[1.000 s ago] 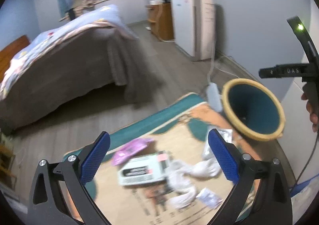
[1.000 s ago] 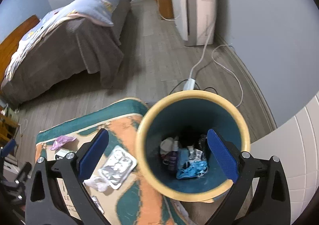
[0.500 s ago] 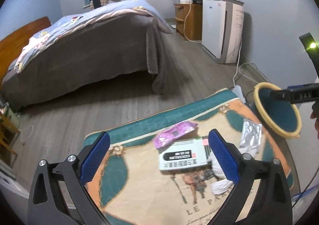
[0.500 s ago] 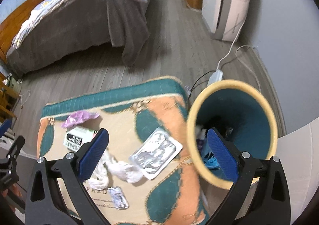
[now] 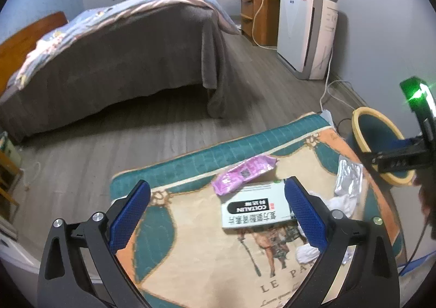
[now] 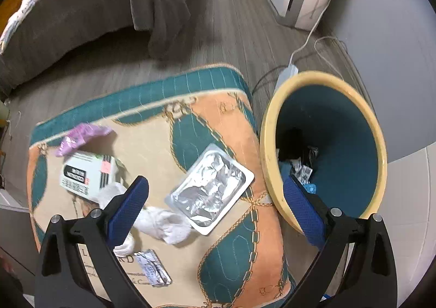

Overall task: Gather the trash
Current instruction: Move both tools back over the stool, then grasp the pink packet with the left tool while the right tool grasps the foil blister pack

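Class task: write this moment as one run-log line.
left gripper: open, empty | right gripper: open, empty | foil tray, box: on rug | bin: part-filled

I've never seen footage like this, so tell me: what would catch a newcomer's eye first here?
Probably the litter strewn on the patterned rug: a silver foil tray near its right edge, a white medicine box with a purple wrapper just beyond it, and crumpled white tissues in front. Next, the yellow-rimmed teal bin standing right of the rug, already holding scraps. Both open, empty tools, right tool and left tool, frame the view.
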Demonstrator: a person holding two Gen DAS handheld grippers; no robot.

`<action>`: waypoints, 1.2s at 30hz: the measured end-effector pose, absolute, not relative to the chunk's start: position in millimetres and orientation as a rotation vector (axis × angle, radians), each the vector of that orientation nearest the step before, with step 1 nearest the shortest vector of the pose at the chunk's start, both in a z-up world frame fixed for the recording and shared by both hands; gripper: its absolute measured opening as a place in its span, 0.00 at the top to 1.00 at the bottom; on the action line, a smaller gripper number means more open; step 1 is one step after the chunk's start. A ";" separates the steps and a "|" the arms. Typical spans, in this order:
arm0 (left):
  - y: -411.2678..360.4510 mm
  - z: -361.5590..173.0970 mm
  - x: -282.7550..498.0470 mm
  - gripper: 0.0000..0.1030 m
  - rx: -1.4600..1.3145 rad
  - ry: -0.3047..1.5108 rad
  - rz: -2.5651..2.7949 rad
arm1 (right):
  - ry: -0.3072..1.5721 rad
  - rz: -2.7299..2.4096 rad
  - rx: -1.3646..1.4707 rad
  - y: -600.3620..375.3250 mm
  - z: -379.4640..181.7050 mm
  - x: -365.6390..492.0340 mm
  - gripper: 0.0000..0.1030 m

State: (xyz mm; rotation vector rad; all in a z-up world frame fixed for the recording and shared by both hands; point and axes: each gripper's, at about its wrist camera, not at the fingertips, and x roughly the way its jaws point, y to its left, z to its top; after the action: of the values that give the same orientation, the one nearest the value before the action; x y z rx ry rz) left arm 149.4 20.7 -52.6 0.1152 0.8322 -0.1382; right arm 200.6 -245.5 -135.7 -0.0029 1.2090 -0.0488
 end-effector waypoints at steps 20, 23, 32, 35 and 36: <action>-32.7 -145.1 222.4 0.05 0.320 0.990 -0.208 | 1.365 -0.056 0.142 -253.5 -190.5 229.7 0.06; -30.9 -153.8 231.8 0.05 0.310 1.007 -0.211 | 1.375 -0.062 0.155 -255.8 -195.1 231.1 0.06; -30.2 -164.4 244.9 0.13 0.319 1.024 -0.223 | 1.421 -0.092 0.136 -252.2 -214.5 239.7 0.09; -33.9 -170.0 247.6 0.24 0.339 1.047 -0.239 | 1.431 -0.098 0.064 -245.2 -219.4 242.7 0.19; -34.4 -170.5 248.1 0.30 0.335 1.049 -0.247 | 1.427 -0.103 0.044 -243.6 -219.3 243.7 0.22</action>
State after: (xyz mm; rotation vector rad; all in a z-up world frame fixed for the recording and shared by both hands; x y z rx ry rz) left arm 248.1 -34.4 -170.5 0.3353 1.0486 -0.2468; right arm 243.7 -243.6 -219.3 0.0439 1.4269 -0.1034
